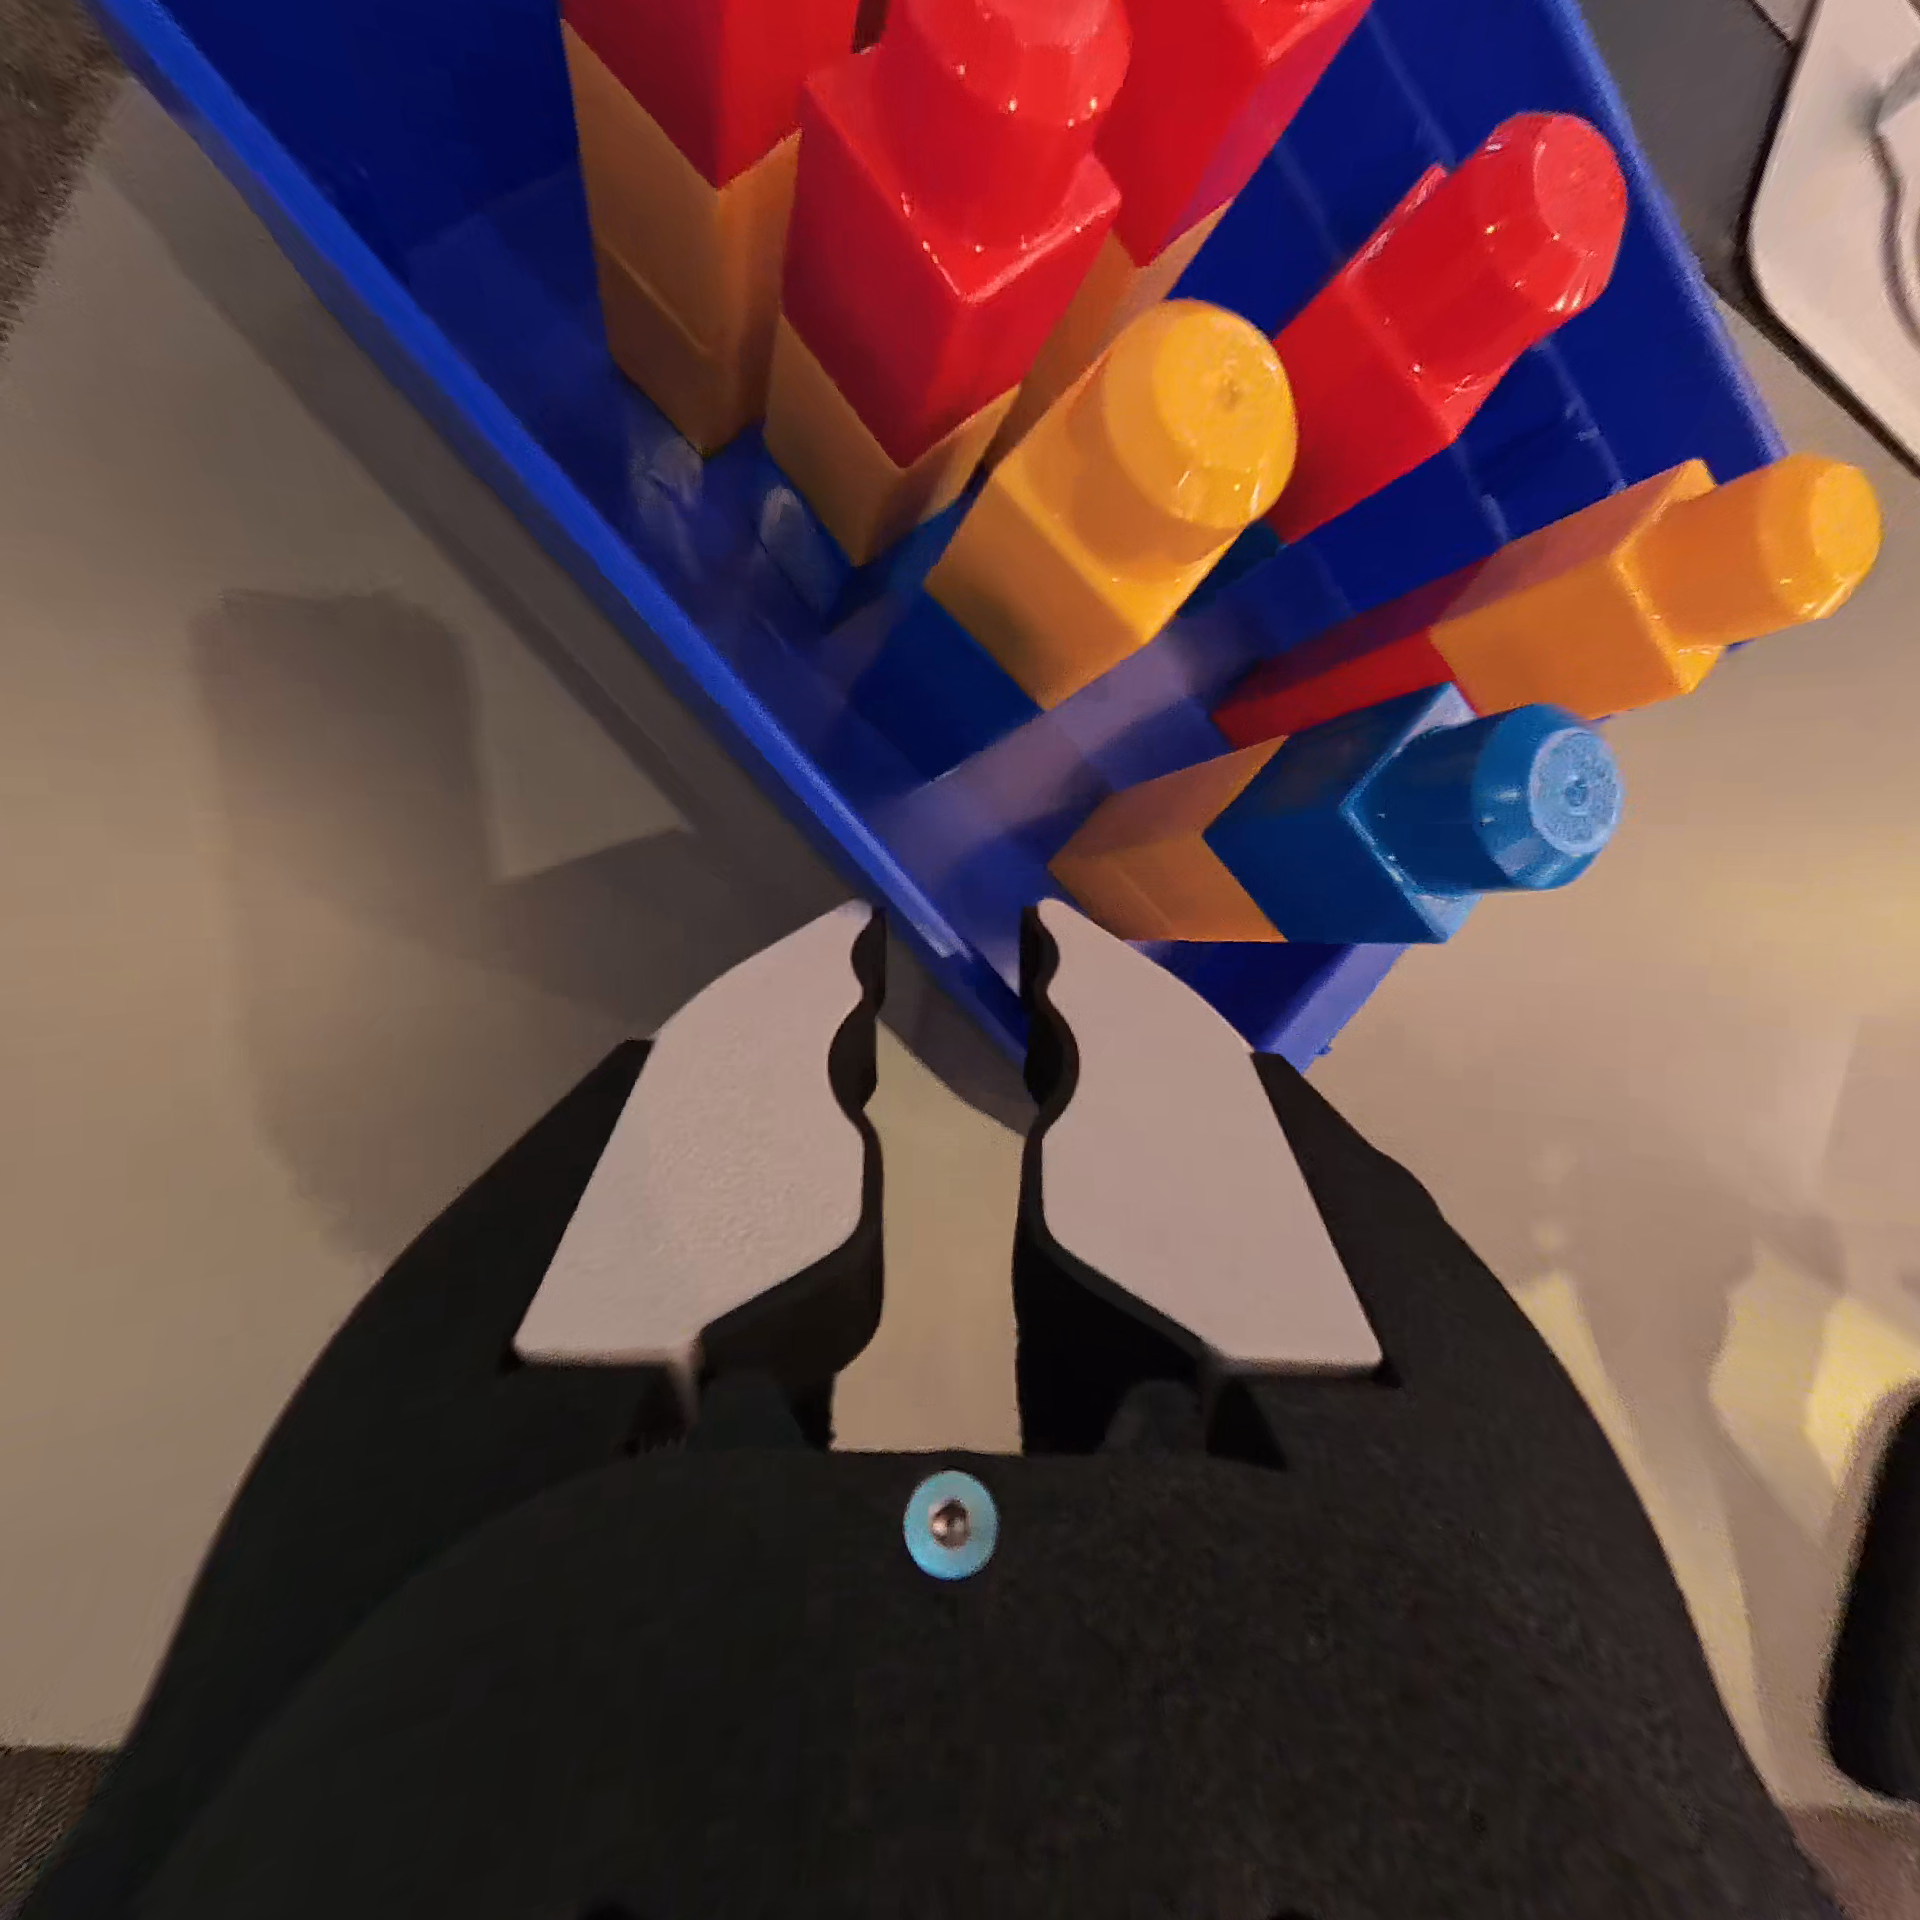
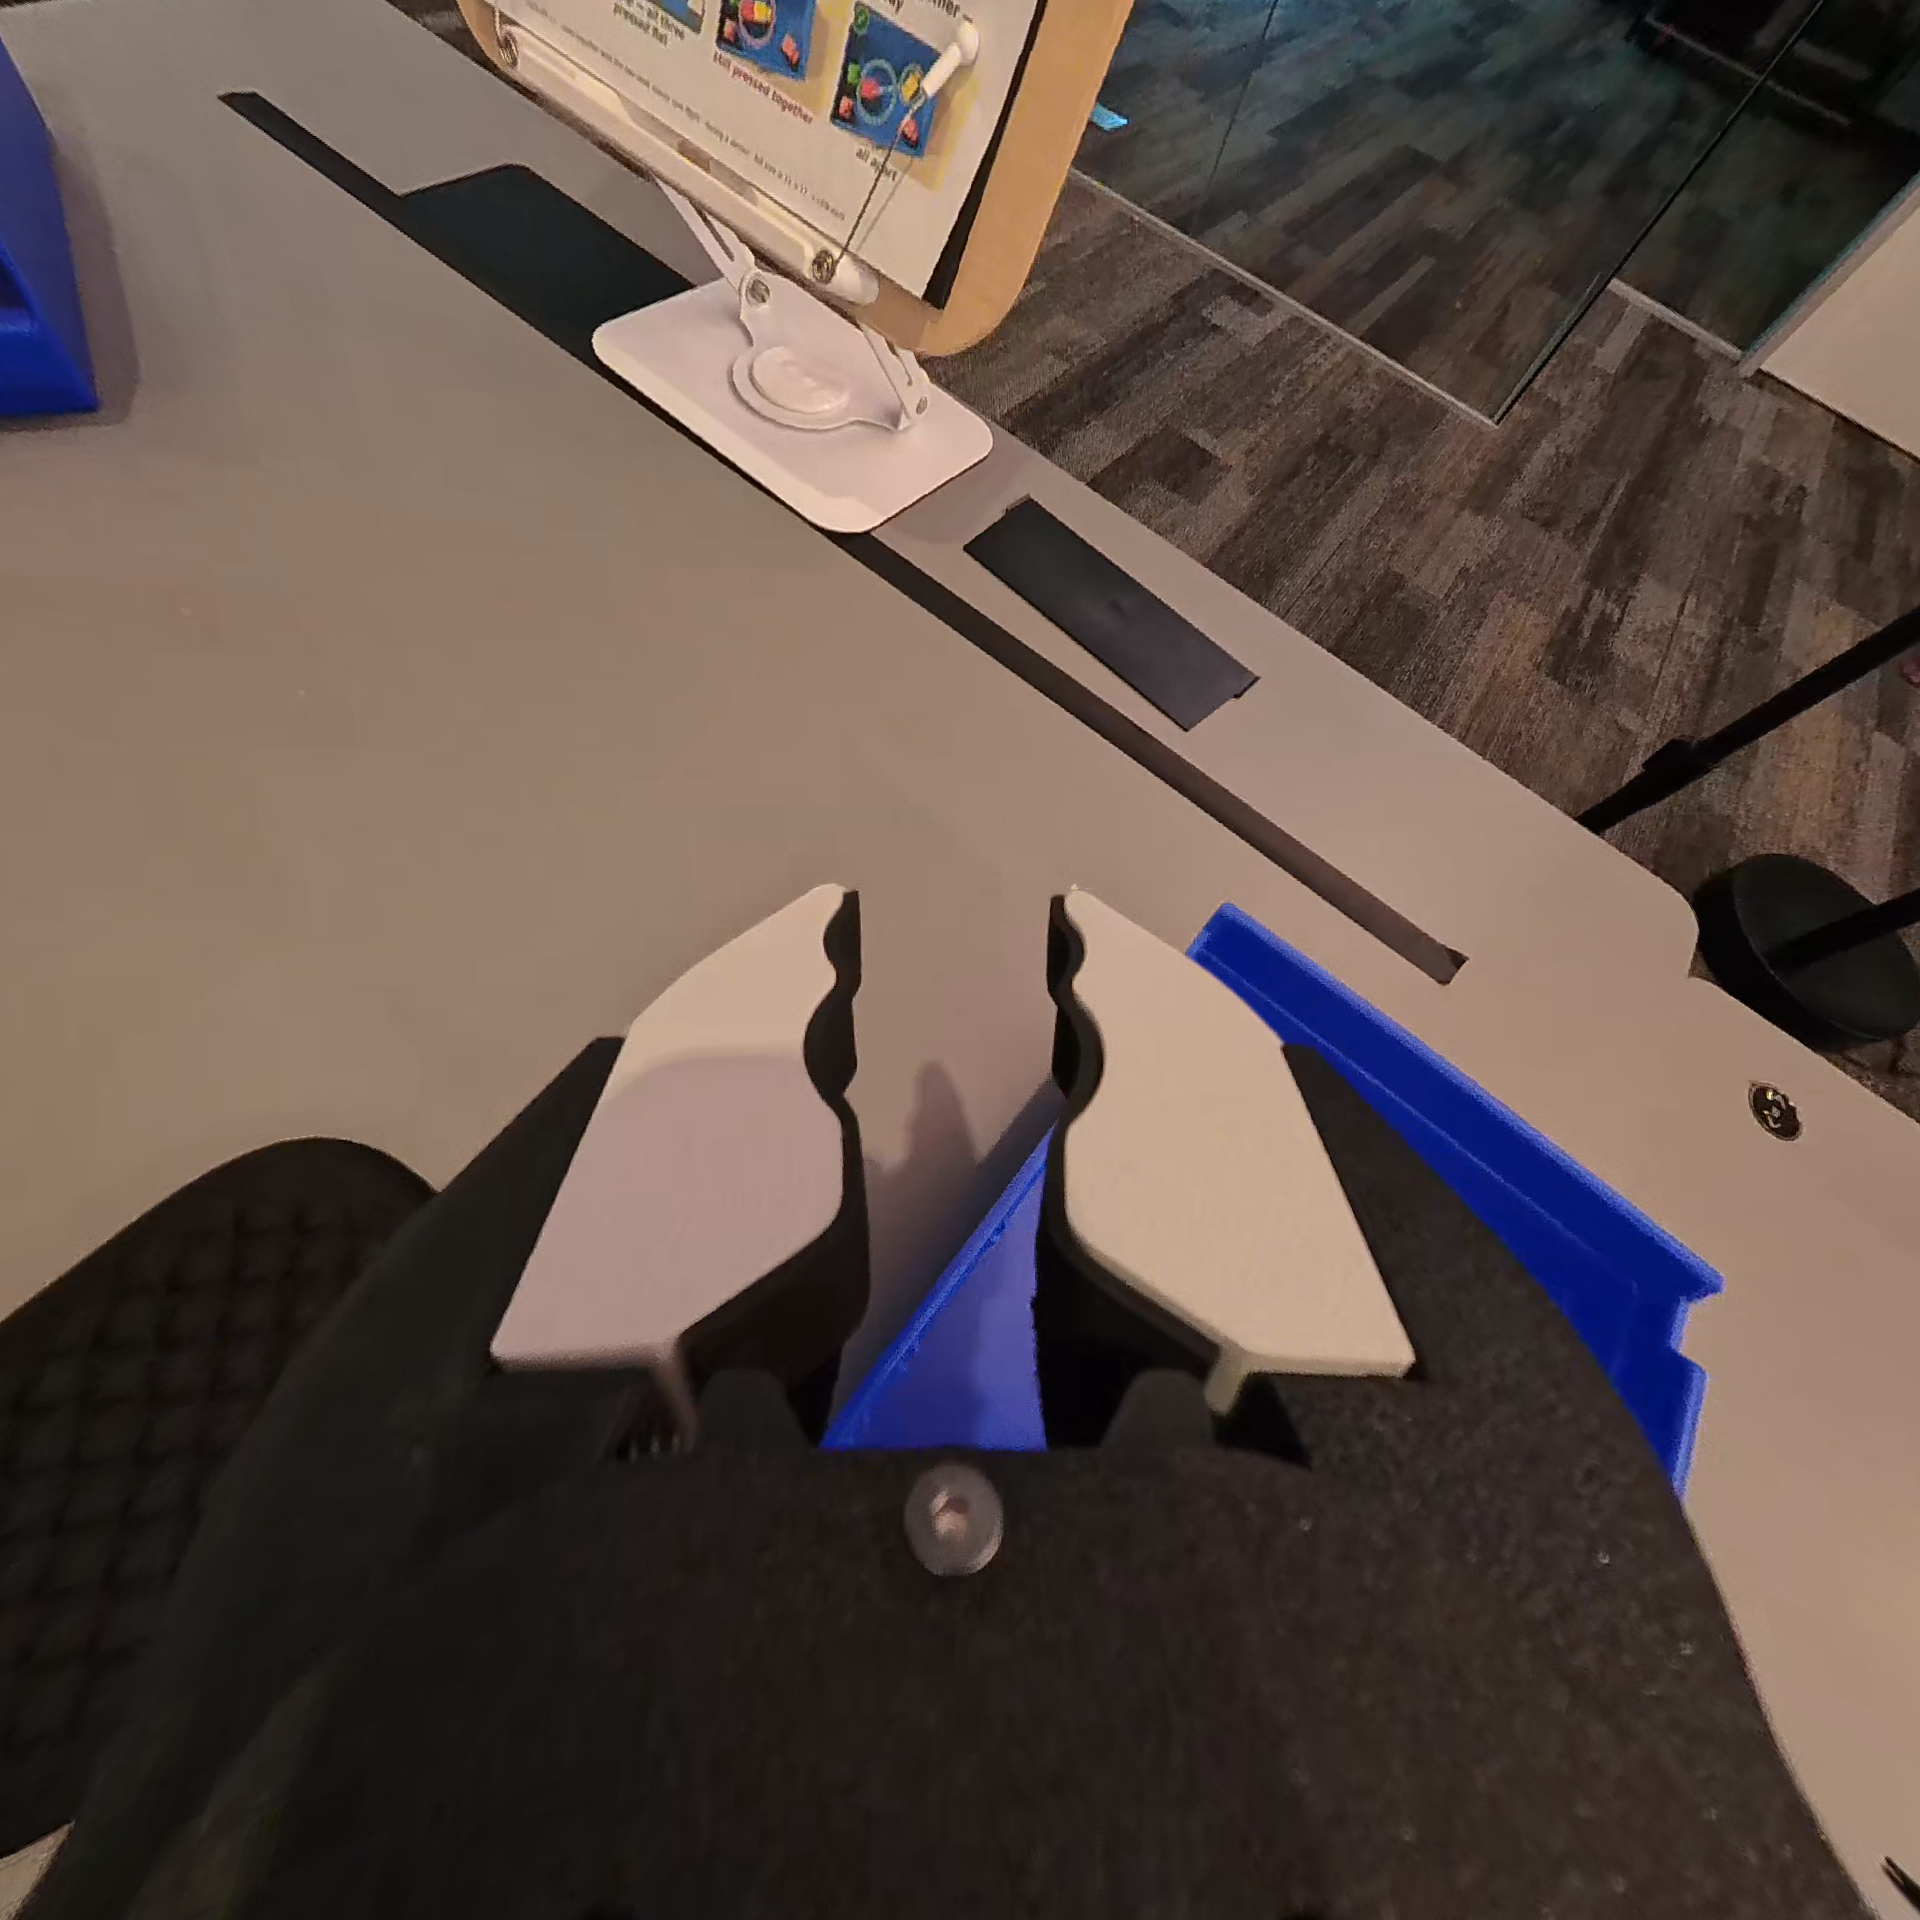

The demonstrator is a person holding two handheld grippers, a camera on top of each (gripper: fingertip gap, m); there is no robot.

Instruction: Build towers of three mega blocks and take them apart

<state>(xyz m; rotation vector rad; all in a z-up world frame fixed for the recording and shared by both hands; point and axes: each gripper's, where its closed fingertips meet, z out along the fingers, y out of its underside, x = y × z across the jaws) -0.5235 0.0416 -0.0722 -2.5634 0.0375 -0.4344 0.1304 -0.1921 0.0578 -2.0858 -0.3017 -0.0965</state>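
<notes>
**Over the tray, towers stood built**

Below the left hand-held gripper (image 1: 951, 925), its jaws parted and empty, a blue tray (image 1: 665, 613) held several block towers (image 1: 940, 270); dismantling seemingly remained. Right view: right hand-held gripper (image 2: 954, 904) gaped empty above the worktop (image 2: 416, 675).

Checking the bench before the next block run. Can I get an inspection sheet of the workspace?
Surface: grey table, bare in the middle.
Job's things: blue tray holding stacked red, orange and blue blocks.
Clutter: instruction board on a white stand; second blue tray.
Grippers: left claw and right claw both open, empty.
Cables: cable at the upper right of the left view.
Surroundings: patterned carpet.
</notes>
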